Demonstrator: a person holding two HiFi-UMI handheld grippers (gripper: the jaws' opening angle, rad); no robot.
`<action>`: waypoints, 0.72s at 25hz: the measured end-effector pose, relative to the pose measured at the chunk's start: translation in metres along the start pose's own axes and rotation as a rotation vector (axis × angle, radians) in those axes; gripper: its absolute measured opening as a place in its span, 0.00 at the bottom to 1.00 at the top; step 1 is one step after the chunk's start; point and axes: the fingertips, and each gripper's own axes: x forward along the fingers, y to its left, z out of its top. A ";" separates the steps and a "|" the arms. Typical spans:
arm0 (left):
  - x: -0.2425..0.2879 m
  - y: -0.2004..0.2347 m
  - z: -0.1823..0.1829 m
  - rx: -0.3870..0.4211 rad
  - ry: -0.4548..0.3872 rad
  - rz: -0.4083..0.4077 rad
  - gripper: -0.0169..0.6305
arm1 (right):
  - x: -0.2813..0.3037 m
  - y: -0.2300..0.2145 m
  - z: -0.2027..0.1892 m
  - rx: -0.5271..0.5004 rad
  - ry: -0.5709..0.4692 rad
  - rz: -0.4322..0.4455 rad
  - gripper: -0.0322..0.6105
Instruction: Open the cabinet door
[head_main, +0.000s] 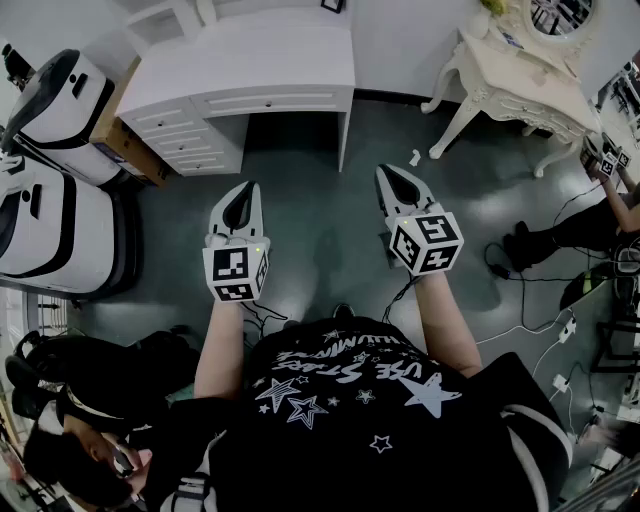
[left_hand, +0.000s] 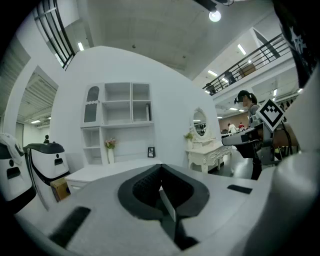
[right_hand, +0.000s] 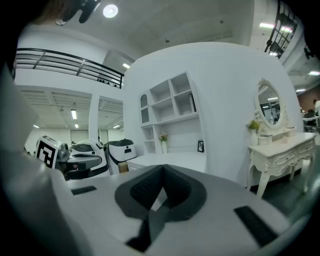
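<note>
- The white desk (head_main: 250, 60) stands ahead of both grippers, well apart from them across dark floor, with its drawers (head_main: 185, 135) ahead and to the left of the left gripper (head_main: 243, 190).
- A white shelf unit (left_hand: 117, 117) rises at the back of the desk; its upper-left compartment is closed by an arched cabinet door (left_hand: 91, 104) with a greyish panel.
- No handle can be made out on the door.
- Left gripper: jaws pressed together with nothing between them, held roughly level.
- Right gripper (head_main: 390, 172): jaws also pressed together and empty, beside the left one.
- An ornate white dressing table (head_main: 510, 70) stands to the right of the desk.
</note>
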 end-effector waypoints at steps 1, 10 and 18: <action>0.003 -0.001 0.002 0.000 -0.002 0.001 0.04 | 0.001 -0.003 0.001 0.001 0.001 0.001 0.06; 0.013 -0.008 0.004 -0.008 -0.010 0.045 0.04 | 0.010 -0.026 -0.001 0.008 -0.008 0.030 0.06; 0.007 0.009 0.007 -0.041 -0.039 0.127 0.10 | 0.021 -0.033 -0.005 0.048 -0.027 0.078 0.06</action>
